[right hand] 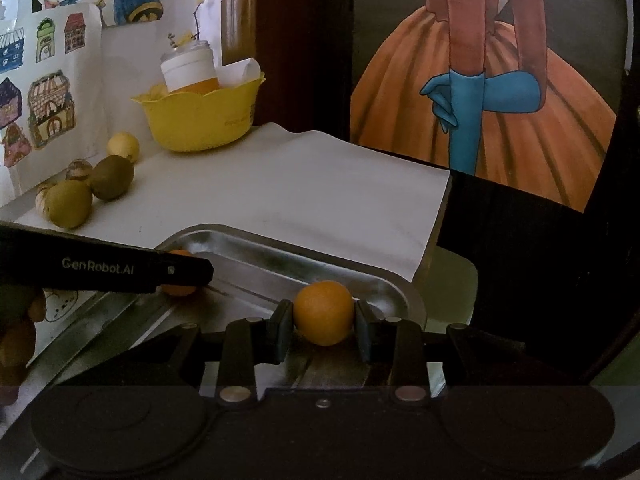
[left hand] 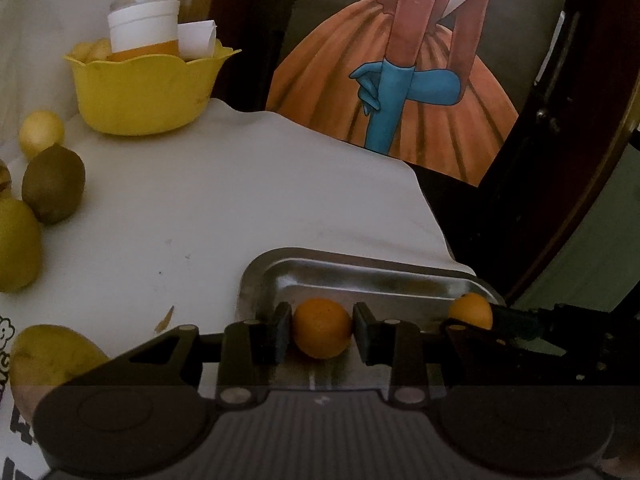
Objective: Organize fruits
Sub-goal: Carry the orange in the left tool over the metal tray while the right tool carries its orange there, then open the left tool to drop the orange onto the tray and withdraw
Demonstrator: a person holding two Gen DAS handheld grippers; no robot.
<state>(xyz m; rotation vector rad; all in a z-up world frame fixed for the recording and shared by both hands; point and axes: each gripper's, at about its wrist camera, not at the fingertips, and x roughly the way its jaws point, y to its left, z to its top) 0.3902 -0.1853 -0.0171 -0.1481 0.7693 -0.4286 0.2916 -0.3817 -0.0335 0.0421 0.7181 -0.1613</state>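
Note:
My left gripper [left hand: 322, 330] is shut on a small orange fruit [left hand: 322, 328] over the near left part of a metal tray [left hand: 360, 268]. My right gripper [right hand: 323, 324] is shut on a second small orange fruit [right hand: 323, 312] over the tray's [right hand: 256, 240] right end. In the left wrist view the right gripper's fruit [left hand: 471, 310] shows at the tray's right edge. In the right wrist view the left gripper's fruit [right hand: 178, 288] is partly hidden behind that gripper's black body [right hand: 100, 268]. Kiwis [left hand: 53, 184] and a yellow round fruit [left hand: 41, 132] lie on the white table.
A yellow bowl [left hand: 144, 92] with a jar [left hand: 144, 24] and paper stands at the back left. More green-yellow fruits [left hand: 16, 244] lie along the left edge, and a potato-like one [left hand: 52, 354] sits near left. A painting [left hand: 400, 100] stands beyond the table's far edge.

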